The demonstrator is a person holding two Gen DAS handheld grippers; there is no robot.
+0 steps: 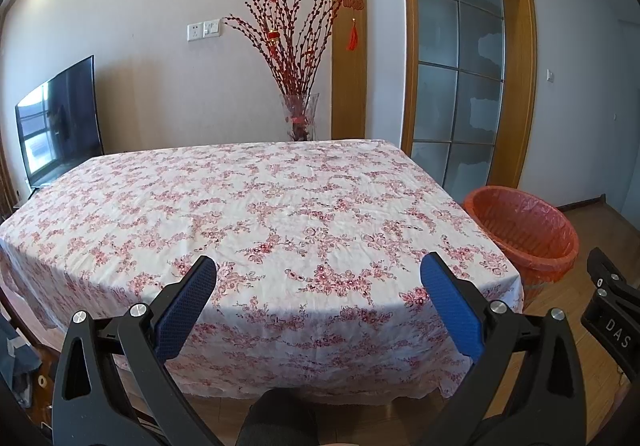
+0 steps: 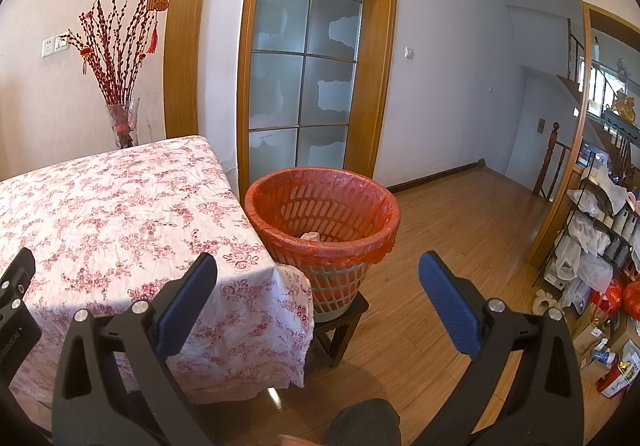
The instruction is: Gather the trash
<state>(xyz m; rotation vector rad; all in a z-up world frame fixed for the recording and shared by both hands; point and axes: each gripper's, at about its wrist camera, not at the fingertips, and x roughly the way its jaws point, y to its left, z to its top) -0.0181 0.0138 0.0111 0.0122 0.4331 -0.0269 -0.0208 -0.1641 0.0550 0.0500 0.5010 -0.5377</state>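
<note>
A slotted waste basket (image 2: 320,221) lined with an orange-red bag stands on a small dark stool (image 2: 340,330) off the table's right corner; it also shows in the left wrist view (image 1: 524,230). A pale crumpled piece of trash (image 2: 311,236) lies inside it. The table under a floral cloth (image 1: 256,230) shows no loose trash on it. My left gripper (image 1: 318,274) is open and empty above the table's near edge. My right gripper (image 2: 318,274) is open and empty, held near the table's corner, short of the basket.
A glass vase of red branches (image 1: 298,117) stands behind the table. A TV (image 1: 60,121) sits at the left. A glass door in a wooden frame (image 2: 308,65) is behind the basket. Shelves with bags and boxes (image 2: 600,266) line the right wall. The floor is wood (image 2: 460,230).
</note>
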